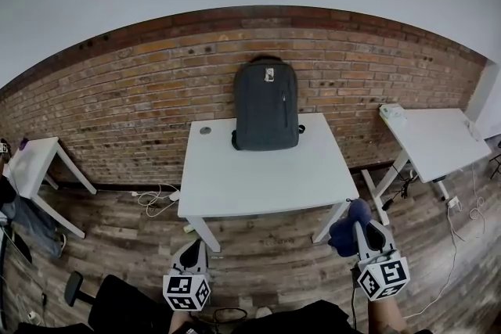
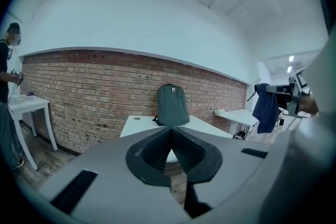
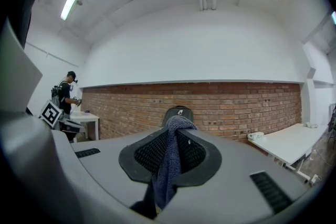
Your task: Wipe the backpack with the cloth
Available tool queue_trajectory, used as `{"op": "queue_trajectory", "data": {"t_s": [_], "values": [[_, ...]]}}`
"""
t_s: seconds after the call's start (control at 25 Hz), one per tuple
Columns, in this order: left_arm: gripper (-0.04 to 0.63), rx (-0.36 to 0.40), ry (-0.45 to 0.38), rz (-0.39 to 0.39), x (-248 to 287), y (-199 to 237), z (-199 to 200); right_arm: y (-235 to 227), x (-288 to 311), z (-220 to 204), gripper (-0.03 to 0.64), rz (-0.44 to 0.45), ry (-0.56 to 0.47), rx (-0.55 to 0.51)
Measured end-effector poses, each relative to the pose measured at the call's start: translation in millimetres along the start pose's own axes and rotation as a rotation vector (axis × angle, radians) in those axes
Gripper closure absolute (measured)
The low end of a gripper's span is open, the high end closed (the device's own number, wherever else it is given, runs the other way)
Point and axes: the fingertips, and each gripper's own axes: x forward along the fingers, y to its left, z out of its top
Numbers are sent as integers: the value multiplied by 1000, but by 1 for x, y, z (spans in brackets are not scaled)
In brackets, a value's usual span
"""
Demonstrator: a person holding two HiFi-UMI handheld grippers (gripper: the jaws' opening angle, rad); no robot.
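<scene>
A dark grey backpack (image 1: 266, 105) stands upright at the back of a white table (image 1: 258, 182), leaning on the brick wall. It also shows ahead in the left gripper view as backpack (image 2: 172, 105) and just above the jaws in the right gripper view as backpack (image 3: 178, 111). My right gripper (image 1: 358, 229) hangs short of the table's front right corner, shut on a dark blue cloth (image 1: 344, 231), which droops between the jaws as cloth (image 3: 169, 165). My left gripper (image 1: 193, 250) sits below the table's front left, jaws closed together and empty.
A second white table (image 1: 438, 138) with a small pale object (image 1: 393, 113) stands to the right, another white table (image 1: 31, 164) to the left. Cables (image 1: 156, 199) lie on the wooden floor. A person (image 3: 67, 96) stands by the left table.
</scene>
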Motion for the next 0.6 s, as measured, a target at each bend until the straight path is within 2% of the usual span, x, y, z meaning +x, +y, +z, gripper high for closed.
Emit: {"op": "queue_trajectory", "data": {"t_s": [0.28, 0.6], "values": [[598, -17, 20, 1, 14, 13, -6, 0, 20, -7, 581, -3, 16, 2], [598, -17, 41, 54, 41, 25, -11, -14, 67, -17, 581, 44, -3, 10]]}}
